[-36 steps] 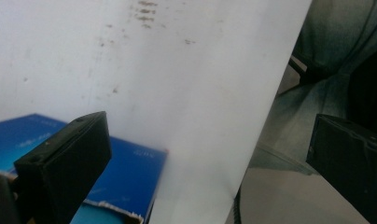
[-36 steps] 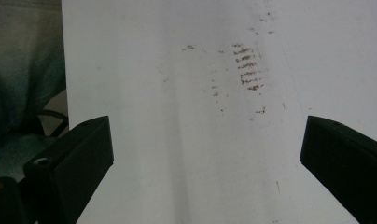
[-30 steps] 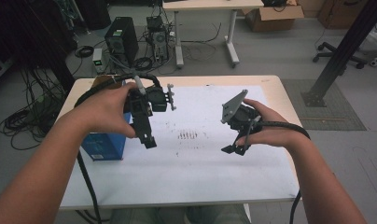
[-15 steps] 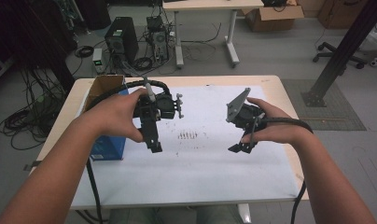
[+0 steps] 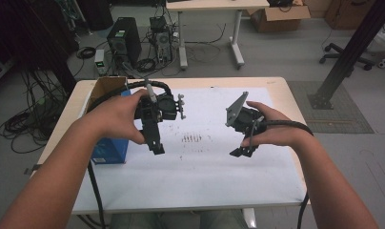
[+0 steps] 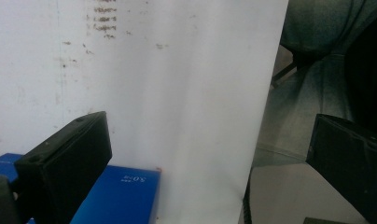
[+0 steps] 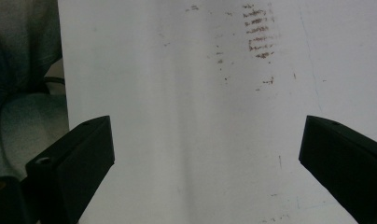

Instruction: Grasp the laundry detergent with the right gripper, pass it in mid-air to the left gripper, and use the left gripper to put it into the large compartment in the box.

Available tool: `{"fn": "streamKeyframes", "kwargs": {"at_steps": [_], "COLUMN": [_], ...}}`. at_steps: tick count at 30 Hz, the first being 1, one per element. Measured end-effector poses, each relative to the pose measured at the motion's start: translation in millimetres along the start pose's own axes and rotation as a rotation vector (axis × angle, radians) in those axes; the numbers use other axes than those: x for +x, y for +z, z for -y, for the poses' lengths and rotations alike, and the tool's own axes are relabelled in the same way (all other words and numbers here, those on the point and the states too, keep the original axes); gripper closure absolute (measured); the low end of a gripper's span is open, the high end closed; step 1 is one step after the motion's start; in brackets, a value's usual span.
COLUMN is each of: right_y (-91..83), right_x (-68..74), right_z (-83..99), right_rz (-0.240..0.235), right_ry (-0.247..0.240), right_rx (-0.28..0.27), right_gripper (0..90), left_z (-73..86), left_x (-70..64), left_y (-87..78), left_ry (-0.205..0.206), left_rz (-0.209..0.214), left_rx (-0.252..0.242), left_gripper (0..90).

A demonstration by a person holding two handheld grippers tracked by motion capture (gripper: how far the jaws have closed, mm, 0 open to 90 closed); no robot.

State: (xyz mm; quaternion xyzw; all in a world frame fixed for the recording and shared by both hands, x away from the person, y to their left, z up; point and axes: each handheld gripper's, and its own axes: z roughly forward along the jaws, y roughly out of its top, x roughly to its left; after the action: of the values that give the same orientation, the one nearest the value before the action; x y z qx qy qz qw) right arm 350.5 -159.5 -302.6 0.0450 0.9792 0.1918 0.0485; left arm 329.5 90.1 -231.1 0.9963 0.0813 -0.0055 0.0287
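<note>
Blue box [image 5: 110,150] sits at the left edge of the surface [image 5: 276,86], just beside our left forearm, with an open cardboard box [image 5: 105,88] behind it. It is the nearest thing to our left tongs [image 5: 156,149], so we take it as what the work turns on. In the left gripper view a corner of the blue box [image 6: 126,196] shows below the near jaw, lying on the white sheet [image 6: 177,93] that covers the surface.

We hold both tools above the sheet, touching nothing. The left tongs point down and toward us, jaws spread wide with only bare sheet and the table's near edge between them. The right tongs [image 5: 241,152] hang on the other side of the sheet, well apart from the left, also spread wide and empty; in the right gripper view the two jaws frame plain white paper with a patch of brownish marks [image 7: 259,39] ahead. The same marks [image 5: 193,139] lie between the two tools in the high view.

We judge that nothing is gripped yet and that the tools are held raised and open so either can come down freely. The left hand is placed closest to the blue box, so a reach for it would fall to that side; the jaws would need to turn toward the box, since it now lies off to one side of their gap.
</note>
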Motion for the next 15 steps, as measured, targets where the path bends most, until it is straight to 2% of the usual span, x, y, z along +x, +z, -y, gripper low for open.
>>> {"fn": "streamKeyframes", "kwargs": {"at_steps": [15], "right_y": [0.7], "right_x": [-0.7], "right_z": [0.8], "right_rz": [-0.005], "right_ry": [0.005], "right_rx": [0.004], "right_gripper": [3.4], "left_z": [-2.7], "left_x": [0.9], "left_y": [1.0], "left_ry": [0.002], "left_rz": [0.002], "left_rx": [0.037], "left_gripper": [0.2]}}
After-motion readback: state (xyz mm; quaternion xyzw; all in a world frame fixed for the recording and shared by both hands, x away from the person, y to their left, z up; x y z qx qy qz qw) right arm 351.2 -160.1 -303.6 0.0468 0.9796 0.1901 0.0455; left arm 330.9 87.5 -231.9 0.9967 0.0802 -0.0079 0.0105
